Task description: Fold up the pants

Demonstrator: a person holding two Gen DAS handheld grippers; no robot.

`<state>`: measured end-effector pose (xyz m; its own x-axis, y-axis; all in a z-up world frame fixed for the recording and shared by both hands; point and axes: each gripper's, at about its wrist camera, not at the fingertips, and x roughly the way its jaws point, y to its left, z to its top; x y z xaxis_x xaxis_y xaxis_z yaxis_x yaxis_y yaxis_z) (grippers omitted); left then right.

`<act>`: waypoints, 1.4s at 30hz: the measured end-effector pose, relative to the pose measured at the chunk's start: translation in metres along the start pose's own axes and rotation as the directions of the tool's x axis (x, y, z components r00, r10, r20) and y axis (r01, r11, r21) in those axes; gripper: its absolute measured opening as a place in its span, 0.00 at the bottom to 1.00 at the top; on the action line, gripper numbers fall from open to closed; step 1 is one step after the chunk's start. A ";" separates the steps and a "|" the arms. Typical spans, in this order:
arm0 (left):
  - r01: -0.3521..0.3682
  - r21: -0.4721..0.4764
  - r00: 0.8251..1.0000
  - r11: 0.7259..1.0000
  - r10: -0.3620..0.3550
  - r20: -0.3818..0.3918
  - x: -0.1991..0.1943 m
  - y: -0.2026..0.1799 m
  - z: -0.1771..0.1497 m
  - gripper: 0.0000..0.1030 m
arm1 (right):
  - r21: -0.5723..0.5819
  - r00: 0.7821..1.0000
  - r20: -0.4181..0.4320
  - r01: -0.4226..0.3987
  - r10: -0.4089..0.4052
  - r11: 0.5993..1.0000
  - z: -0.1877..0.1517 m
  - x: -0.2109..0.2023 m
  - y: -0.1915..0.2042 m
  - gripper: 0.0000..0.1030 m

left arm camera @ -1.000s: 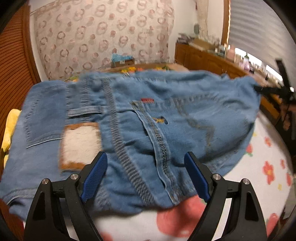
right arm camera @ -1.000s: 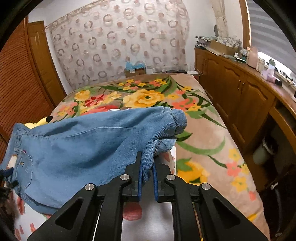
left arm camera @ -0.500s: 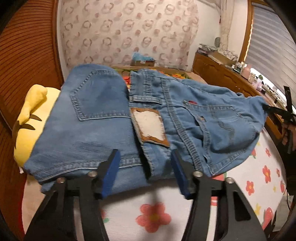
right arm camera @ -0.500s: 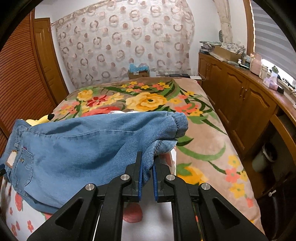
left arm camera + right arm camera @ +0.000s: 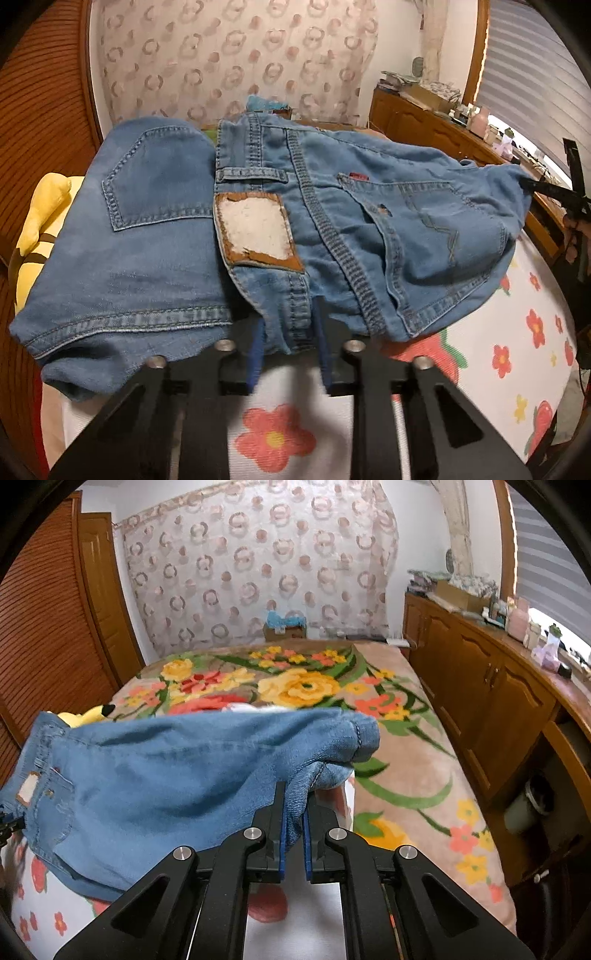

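Light blue jeans (image 5: pixel 332 229) lie across the bed, back side up, with a brown waist patch (image 5: pixel 255 229) and back pockets showing. My left gripper (image 5: pixel 290 332) is closed around the waistband just below the patch. My right gripper (image 5: pixel 293 823) is shut on the folded denim (image 5: pixel 184 775) at the leg end and holds it raised above the bed. The right gripper also shows at the far right of the left wrist view (image 5: pixel 546 188), at the other end of the jeans.
The bed has a white flowered sheet (image 5: pixel 517 325) near me and a floral blanket (image 5: pixel 388 716) beyond. A yellow plush toy (image 5: pixel 40 218) lies under the jeans at left. Wooden cabinets (image 5: pixel 498 694) run along the right; a louvred wooden door (image 5: pixel 48 635) stands at left.
My left gripper has moved to the waistband and closed from wide open onto it. The waist end now lies more spread out. My right gripper keeps its hold, slightly higher.
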<state>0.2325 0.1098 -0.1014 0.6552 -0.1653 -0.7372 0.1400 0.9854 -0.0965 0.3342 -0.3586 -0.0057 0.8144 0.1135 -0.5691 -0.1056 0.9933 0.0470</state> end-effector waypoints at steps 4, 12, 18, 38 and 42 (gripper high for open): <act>-0.014 0.005 0.998 1.000 0.014 0.066 -0.019 -0.004 0.011 0.15 | -0.030 0.999 0.038 0.013 -0.012 0.999 0.008 -0.013 0.004 0.05; -0.025 -0.006 0.979 1.000 0.026 0.204 -0.077 -0.006 0.036 0.14 | -0.067 0.990 0.140 0.035 -0.025 0.997 0.013 -0.064 0.014 0.05; -0.010 -0.018 0.962 1.000 0.014 0.274 -0.114 -0.003 0.027 0.14 | -0.096 0.984 0.176 0.034 -0.017 0.995 -0.015 -0.110 0.022 0.05; 0.011 -0.019 0.966 1.000 -0.005 0.257 -0.200 0.004 -0.079 0.14 | -0.058 0.994 0.083 -0.065 0.070 0.996 -0.143 -0.210 -0.007 0.05; 0.007 -0.001 0.981 1.000 -0.007 0.193 -0.185 -0.001 -0.101 0.15 | -0.015 0.996 0.026 -0.080 0.080 0.997 -0.167 -0.198 -0.017 0.05</act>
<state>0.0362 0.1431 -0.0324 0.7849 -0.1764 -0.5940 0.1438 0.9843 -0.1024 0.0792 -0.4016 -0.0304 0.8180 0.1931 -0.5418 -0.1788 0.9807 0.0795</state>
